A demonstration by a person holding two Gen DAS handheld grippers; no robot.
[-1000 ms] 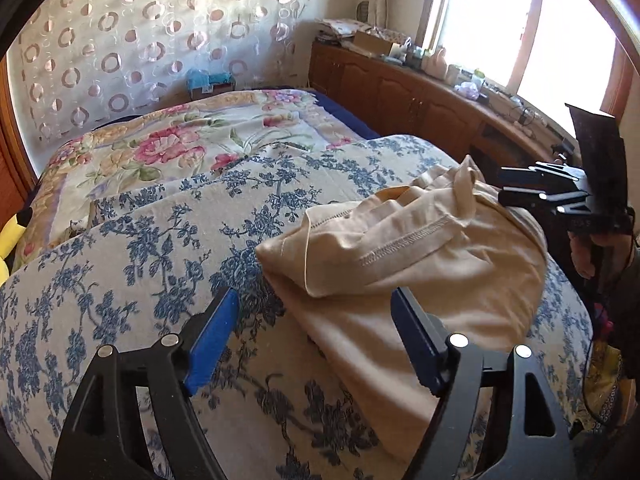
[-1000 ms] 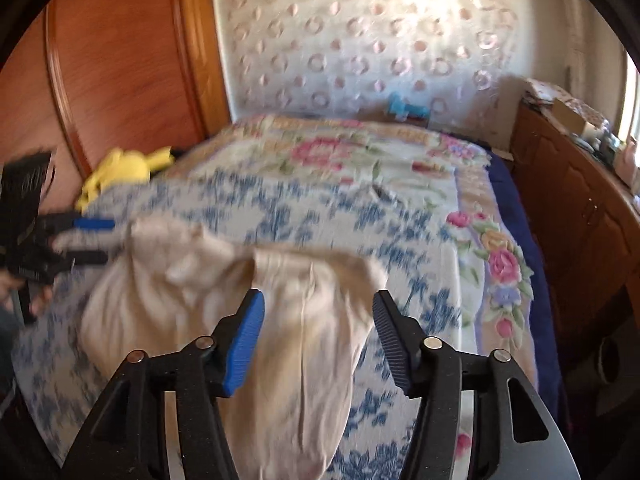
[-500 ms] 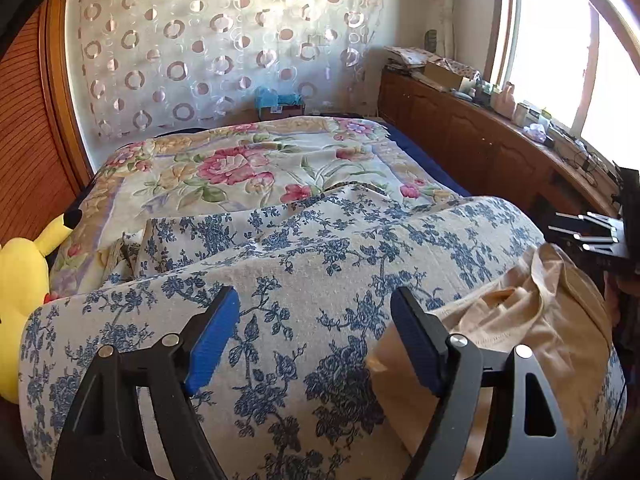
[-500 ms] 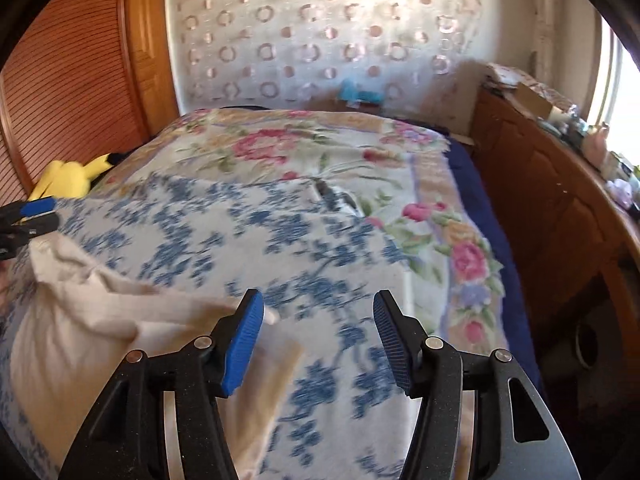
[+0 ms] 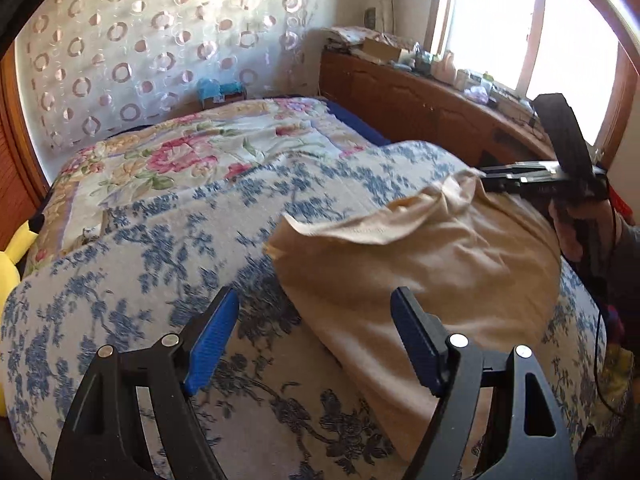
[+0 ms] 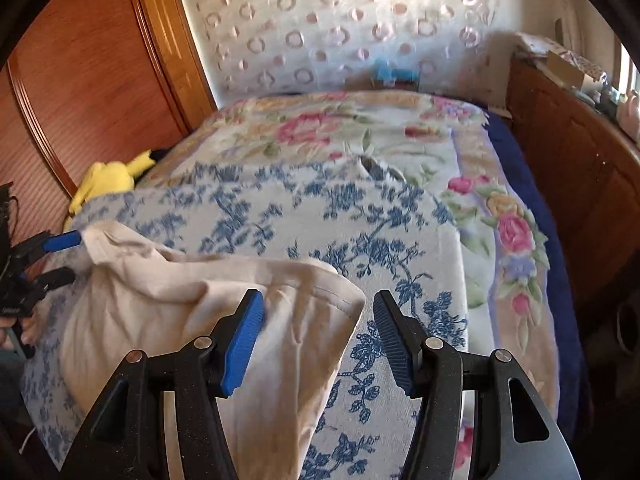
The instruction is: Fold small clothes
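The beige garment (image 5: 420, 256) is lying rumpled on the blue-flowered blanket (image 5: 160, 240) of the bed, seemingly only partly folded, its long axis running between the two claws, with the left claw (image 5: 316, 340) hovering released at one end and the right claw (image 6: 316, 336) gaping over the other.
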